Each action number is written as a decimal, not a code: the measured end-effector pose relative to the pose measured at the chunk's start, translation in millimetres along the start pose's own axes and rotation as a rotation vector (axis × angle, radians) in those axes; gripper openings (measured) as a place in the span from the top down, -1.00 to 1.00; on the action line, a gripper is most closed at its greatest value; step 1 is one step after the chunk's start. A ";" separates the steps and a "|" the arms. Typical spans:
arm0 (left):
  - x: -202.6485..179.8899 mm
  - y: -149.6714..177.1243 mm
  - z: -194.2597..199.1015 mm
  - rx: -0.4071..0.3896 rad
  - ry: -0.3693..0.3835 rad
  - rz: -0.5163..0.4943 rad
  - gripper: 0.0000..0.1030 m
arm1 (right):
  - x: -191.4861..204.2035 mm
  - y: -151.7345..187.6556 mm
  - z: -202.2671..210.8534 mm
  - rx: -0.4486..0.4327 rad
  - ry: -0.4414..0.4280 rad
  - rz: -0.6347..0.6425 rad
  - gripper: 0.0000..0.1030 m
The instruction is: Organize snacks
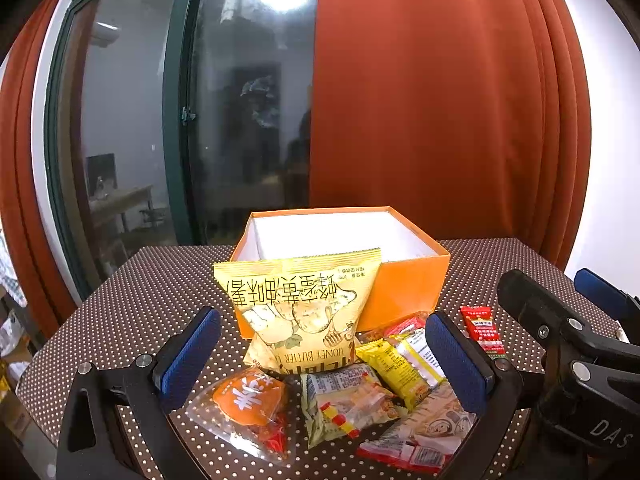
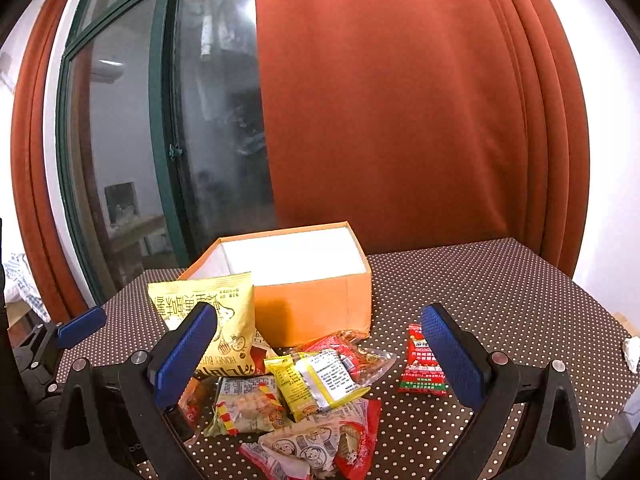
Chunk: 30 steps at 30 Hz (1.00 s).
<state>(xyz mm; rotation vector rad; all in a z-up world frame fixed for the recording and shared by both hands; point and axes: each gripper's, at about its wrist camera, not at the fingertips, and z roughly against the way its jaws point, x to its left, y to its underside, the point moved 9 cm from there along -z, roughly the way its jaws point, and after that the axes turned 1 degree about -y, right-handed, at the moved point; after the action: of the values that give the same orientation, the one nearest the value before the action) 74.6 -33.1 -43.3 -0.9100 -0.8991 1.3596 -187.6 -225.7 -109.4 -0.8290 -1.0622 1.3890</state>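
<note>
Snack heap in front of both wide-open claws, orange box behind

Left to right: left gripper gapes empty, the upright crinkly honey butter chip bag dead ahead, leaning on the rigid cardboard orange box; right gripper also spread empty over glossy foil packets, the yellow bar wrapper lying crosswise, the red sachet beside its right finger.

My left hand-held gripper and right hand-held gripper share black frames, silver screws and ribbed blue pads.
</note>
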 end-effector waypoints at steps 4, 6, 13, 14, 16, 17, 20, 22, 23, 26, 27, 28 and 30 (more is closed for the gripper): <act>-0.1 0.2 0.4 0.002 0.001 0.001 -0.99 | 0.0 -0.2 0.2 -0.001 0.002 0.002 -1.00; 0.1 0.5 1.4 0.001 0.001 0.002 -0.99 | -0.2 -0.4 0.0 0.000 0.000 0.000 -1.00; -0.3 0.5 3.8 -0.001 0.008 0.003 -0.99 | -0.3 -0.8 0.9 -0.001 0.003 0.000 -1.00; -0.4 0.6 4.3 -0.001 0.010 0.003 -0.99 | -0.1 -0.6 1.5 -0.002 0.004 0.000 -1.00; -0.7 0.4 4.7 -0.001 0.013 0.003 -0.99 | 0.1 -0.2 2.2 -0.002 0.007 0.001 -1.00; -0.4 -0.1 4.5 0.000 0.014 0.003 -0.99 | 0.5 -0.1 2.6 -0.002 0.007 0.001 -1.00; 0.2 -1.1 2.7 0.002 0.016 0.004 -0.99 | 1.1 0.0 2.1 0.001 0.007 0.000 -1.00; 0.9 -1.8 0.1 0.007 0.016 0.006 -0.99 | 1.9 -0.4 1.3 0.003 0.005 0.001 -1.00; 1.4 -2.4 -2.1 0.010 0.016 0.006 -0.99 | 2.5 -0.7 -0.2 0.006 0.004 0.001 -1.00; 2.6 -3.8 -10.0 0.019 0.008 0.002 -0.99 | 4.0 -1.2 -6.9 0.017 -0.003 -0.005 -1.00; 2.8 -4.3 -13.3 0.025 0.006 0.000 -0.99 | 4.0 -0.7 -10.8 0.024 -0.007 -0.010 -1.00; 3.2 -4.7 -15.5 0.029 0.002 -0.001 -0.99 | 4.1 -0.5 -13.3 0.028 -0.010 -0.014 -1.00; 3.7 -6.3 -20.0 0.035 -0.001 0.000 -0.99 | 3.3 -0.9 -19.3 0.035 -0.001 -0.021 -1.00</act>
<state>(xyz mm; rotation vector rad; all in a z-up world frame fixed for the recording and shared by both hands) 95.5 -29.7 -45.3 -0.8827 -0.8736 1.3724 -169.8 -219.9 -114.9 -0.7901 -1.0415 1.3865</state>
